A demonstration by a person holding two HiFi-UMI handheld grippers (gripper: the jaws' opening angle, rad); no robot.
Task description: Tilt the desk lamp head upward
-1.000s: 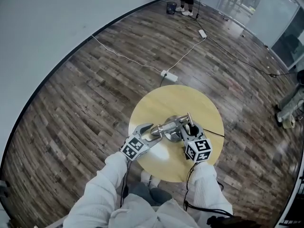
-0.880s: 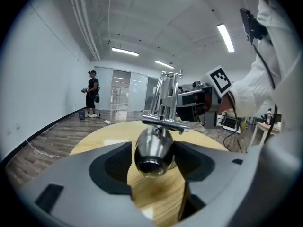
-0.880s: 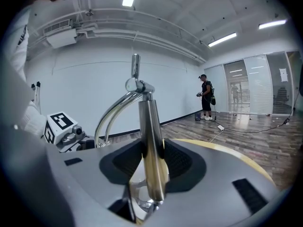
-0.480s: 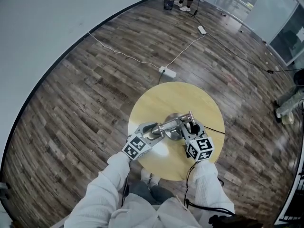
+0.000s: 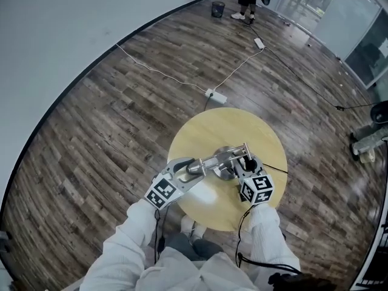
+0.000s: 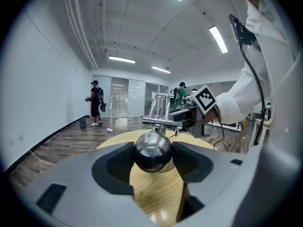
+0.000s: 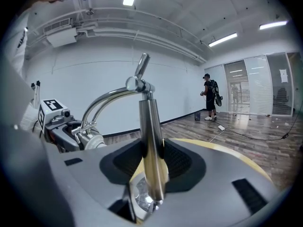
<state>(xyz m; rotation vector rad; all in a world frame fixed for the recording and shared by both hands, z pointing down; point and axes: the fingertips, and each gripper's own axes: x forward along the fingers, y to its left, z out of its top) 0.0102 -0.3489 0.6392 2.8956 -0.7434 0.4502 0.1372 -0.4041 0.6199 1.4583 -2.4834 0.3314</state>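
Desk lamp [image 5: 221,161] stands mid-counter [image 5: 200,129]. It is polished metal throughout: judged stiff, weighty and slippery under pads. The left hand-held gripper [image 5: 187,167] is closing its jaws on the rounded lamp head [image 6: 152,151] at near left, pads meeting both flanks. The right hand-held gripper [image 5: 245,162] is clamped on the upright stem [image 7: 150,141], steadying it. Recommended hold: the head's widest girth. Only container: a dark bin [image 5: 218,9] far off by the wall, contents indiscernible.

No words, numbers or brand names are legible anywhere in the room; the only printed marks are black-and-white square patterns on the left gripper's marker cube [image 5: 160,193] and the right gripper's marker cube [image 5: 257,188].
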